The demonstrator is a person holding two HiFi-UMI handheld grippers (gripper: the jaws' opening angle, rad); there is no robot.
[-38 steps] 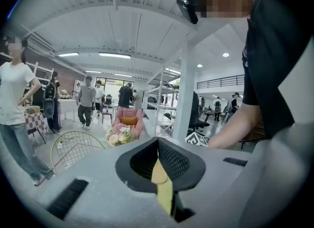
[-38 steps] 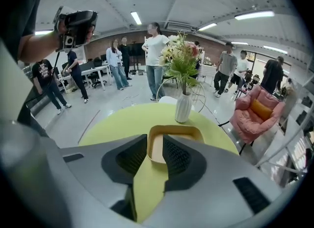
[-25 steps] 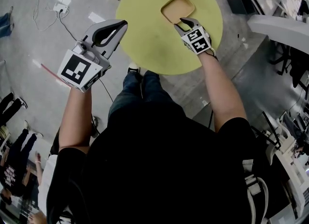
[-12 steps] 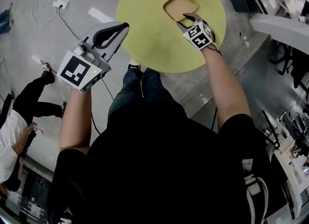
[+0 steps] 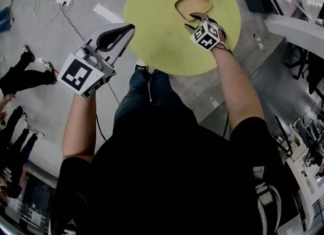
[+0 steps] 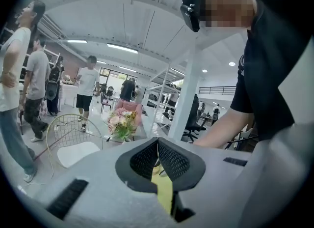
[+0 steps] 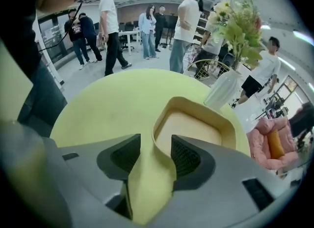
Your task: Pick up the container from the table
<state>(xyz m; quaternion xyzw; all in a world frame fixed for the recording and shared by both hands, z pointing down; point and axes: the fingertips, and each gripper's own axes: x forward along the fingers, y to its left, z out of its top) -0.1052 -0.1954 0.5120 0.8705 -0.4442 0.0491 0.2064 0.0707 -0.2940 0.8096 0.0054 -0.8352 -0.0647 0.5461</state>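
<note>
A shallow tan container [image 5: 193, 2], square with rounded corners, is seen lying flat on the round yellow-green worktop [image 5: 157, 26], toward the far side of it. In the right gripper view the container [image 7: 196, 128] is shown from close up: a low raised wall runs round it, and only its smooth bare bottom is seen inside.

The right tongs [image 5: 193, 21] are pointed steeply down at the container's near corner. Their jaws have just been opening and are now spread wide. In the right gripper view the right tongs [image 7: 155, 146] are seen astride that corner: the wall stands between the two pads, with one jaw over the container's inside and the other outside it, over the worktop [image 7: 113, 99]. A clear gap is left between the wall and the outer pad, and the wall is not pinched.

Just beyond the container a white vase [image 7: 222, 92] is stood on the worktop, and flowers [image 7: 238, 20] with green leaves are held in it.

The left tongs [image 5: 129, 27] are held off the worktop's left edge, above the floor [image 5: 40, 36]. In the left gripper view the left tongs [image 6: 158, 141] are seen with the tips pressed together, and nothing is gripped between them.
</note>
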